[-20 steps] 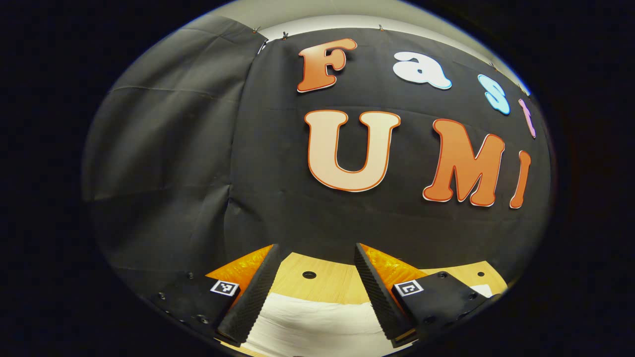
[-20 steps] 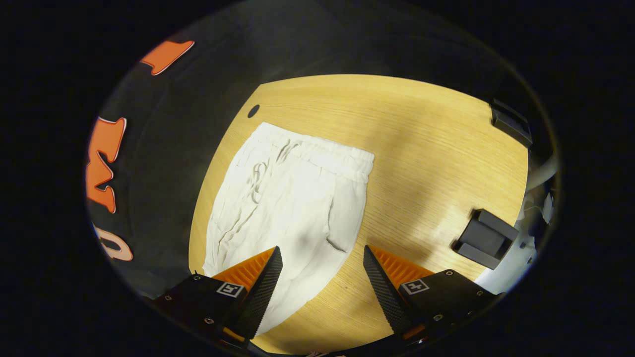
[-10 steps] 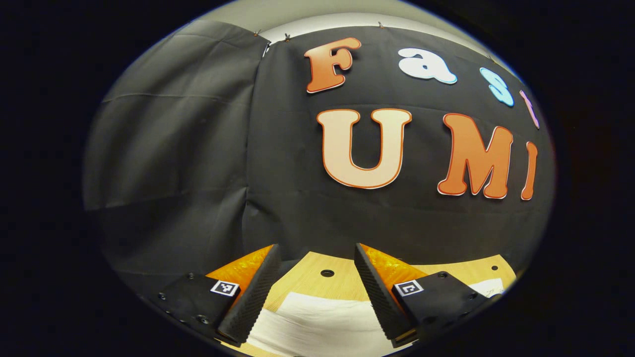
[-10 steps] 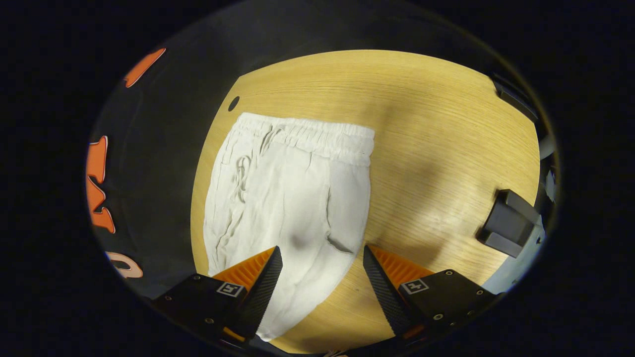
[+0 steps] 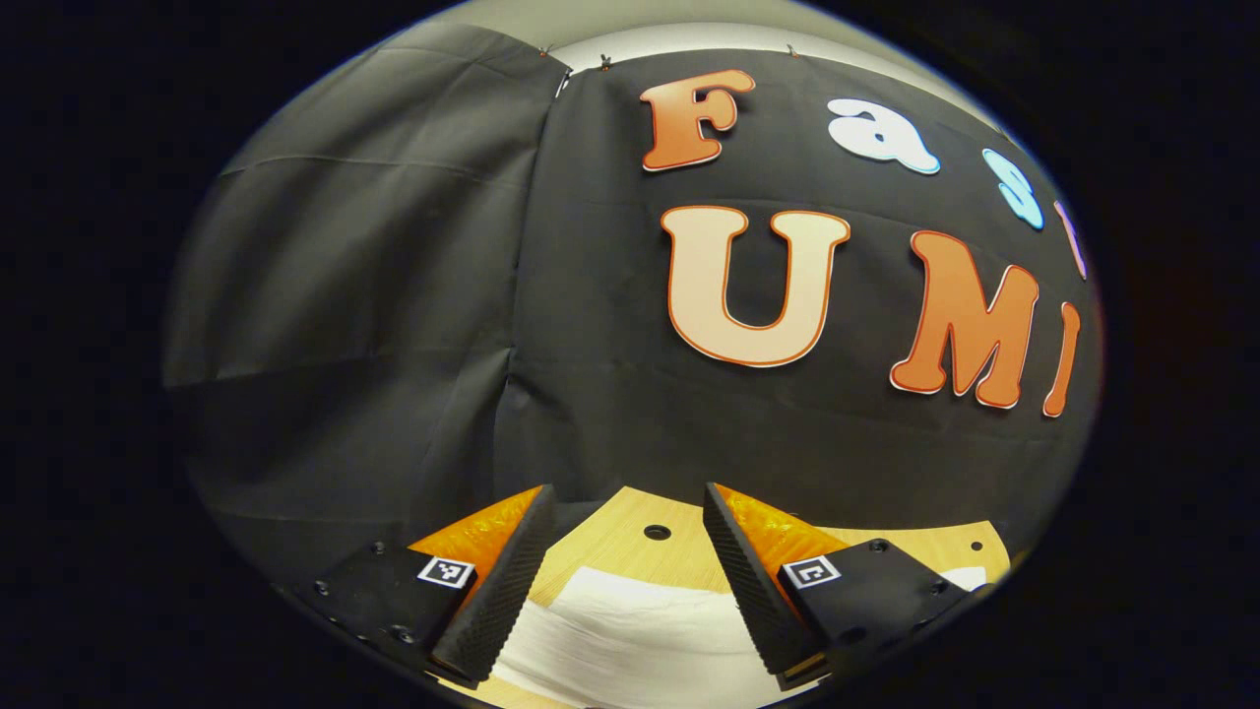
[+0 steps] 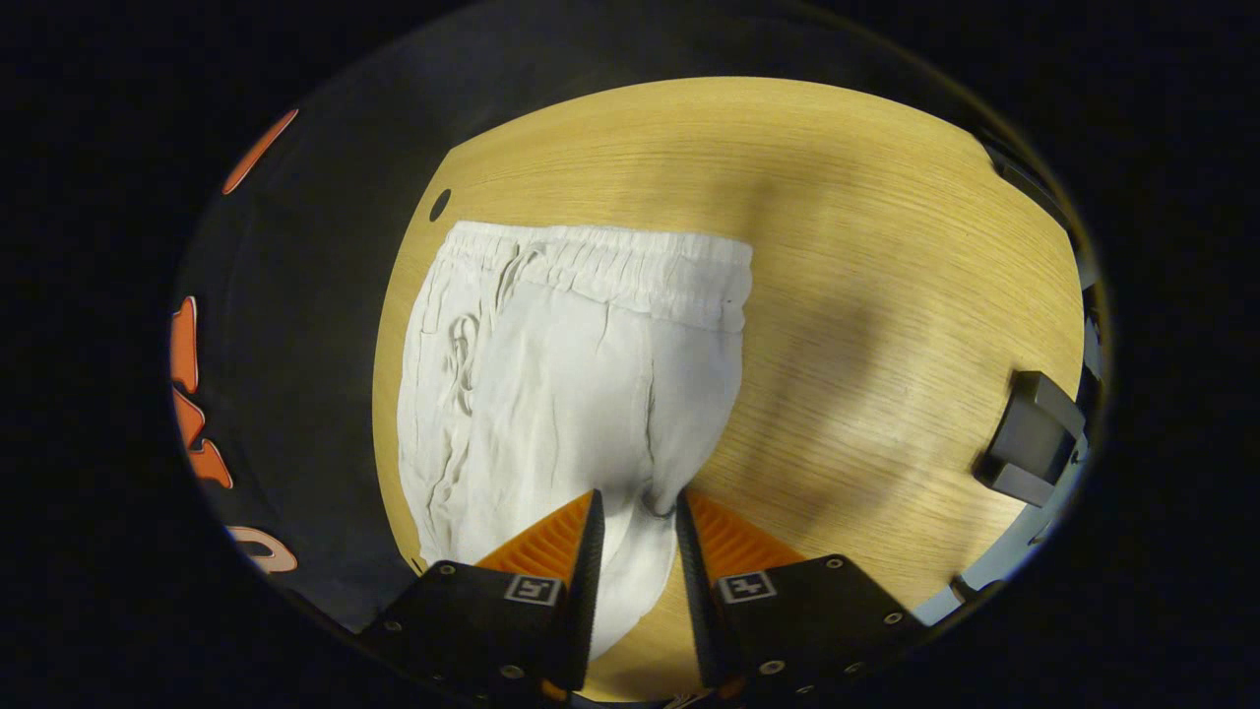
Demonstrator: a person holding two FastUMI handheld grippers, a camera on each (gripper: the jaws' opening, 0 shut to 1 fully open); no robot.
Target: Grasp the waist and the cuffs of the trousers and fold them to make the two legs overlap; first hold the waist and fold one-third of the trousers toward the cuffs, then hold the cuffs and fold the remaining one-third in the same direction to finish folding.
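The wooden table (image 6: 866, 246) spreads wide and pale in the right gripper view, its grain running across, a small round hole (image 6: 440, 204) near its far edge beside the black cloth wall (image 6: 295, 325). On it lie the white trousers (image 6: 561, 374), flat, along the table's left side in that view, close to the wall. The gathered elastic waist (image 6: 610, 266) lies at the far end, a drawstring (image 6: 461, 345) trails along the left part, and long creases run down the fabric toward the camera. A dark block (image 6: 1029, 438) sits at the table's right edge, well apart from the cloth.

The right gripper (image 6: 635, 527) has its jaws nearly closed, with a fold of trouser fabric pinched up between them at the near end.

In the left gripper view, the left gripper (image 5: 630, 537) is wide open with nothing between its fingers; white fabric lies on the table below them.
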